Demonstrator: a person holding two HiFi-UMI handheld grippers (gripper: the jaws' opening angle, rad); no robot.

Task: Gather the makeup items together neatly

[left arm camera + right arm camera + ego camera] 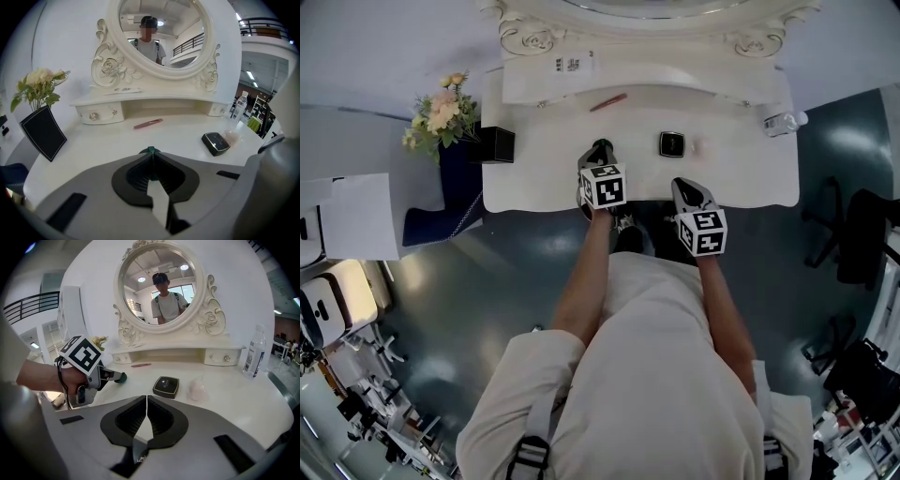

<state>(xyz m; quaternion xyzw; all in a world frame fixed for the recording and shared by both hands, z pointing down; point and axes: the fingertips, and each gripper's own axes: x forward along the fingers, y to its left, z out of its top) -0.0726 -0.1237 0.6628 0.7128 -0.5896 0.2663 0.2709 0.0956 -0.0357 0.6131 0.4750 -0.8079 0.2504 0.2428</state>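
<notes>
On the white vanity table (539, 178), seen from the head view, the left gripper (600, 147) sits near the front edge around the centre. Its jaws are pressed together on a small dark-green item (121, 377), which pokes out just past their tips above the tabletop. At about three o'clock from it, lower and off the table's front edge, the right gripper (686, 187) has its jaws closed against each other with nothing between them.

A black compact (672, 143) lies flat at roughly twelve o'clock from the right gripper, and a pale pink translucent piece (697, 147) sits just beside the compact at its three o'clock. A slim pink stick (607, 101) lies at twelve o'clock from the left gripper, near the drawer shelf under the oval mirror (159, 33), well apart from the compact. At the table's far right stands a clear bottle (783, 122). At its left end, around nine o'clock, a black holder (497, 144) stands next to a bunch of flowers (441, 111).
</notes>
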